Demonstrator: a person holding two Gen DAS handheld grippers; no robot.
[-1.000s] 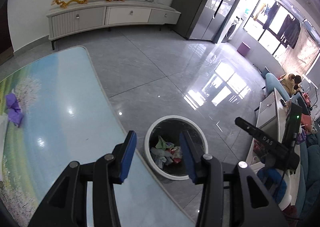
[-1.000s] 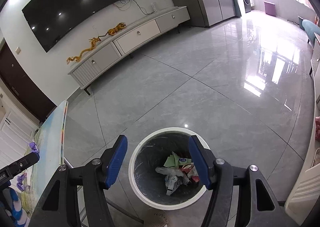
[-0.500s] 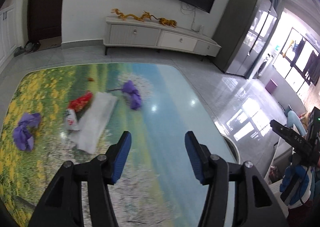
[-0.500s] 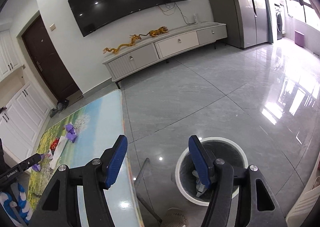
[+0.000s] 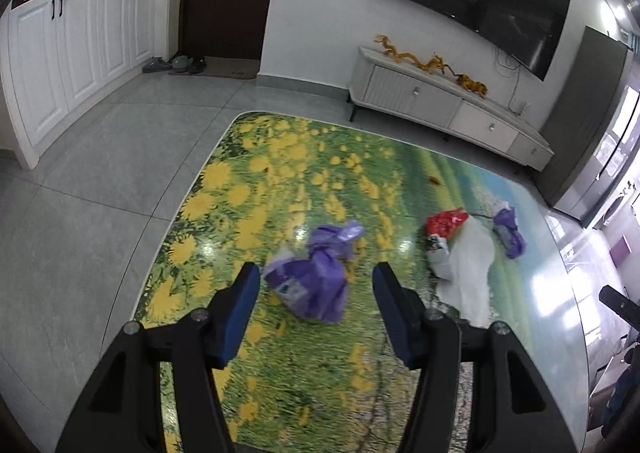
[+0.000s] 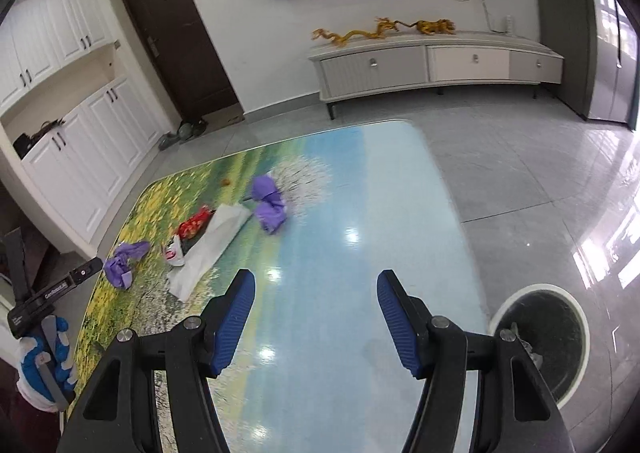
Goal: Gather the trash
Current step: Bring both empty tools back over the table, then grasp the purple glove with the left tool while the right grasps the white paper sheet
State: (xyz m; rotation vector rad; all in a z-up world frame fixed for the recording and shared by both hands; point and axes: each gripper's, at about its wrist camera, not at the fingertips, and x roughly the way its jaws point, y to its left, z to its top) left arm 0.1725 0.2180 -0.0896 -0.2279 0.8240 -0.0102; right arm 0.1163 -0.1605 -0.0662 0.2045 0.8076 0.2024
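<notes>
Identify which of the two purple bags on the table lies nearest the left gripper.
The purple bag lying on the yellow-flower part of the table, straight ahead of the open left gripper. The other purple bag lies farther right, beyond the white sheet.

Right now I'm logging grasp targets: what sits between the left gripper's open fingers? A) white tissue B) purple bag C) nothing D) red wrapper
B: in the left wrist view the purple bag lies on the table framed by the open left gripper.
</notes>
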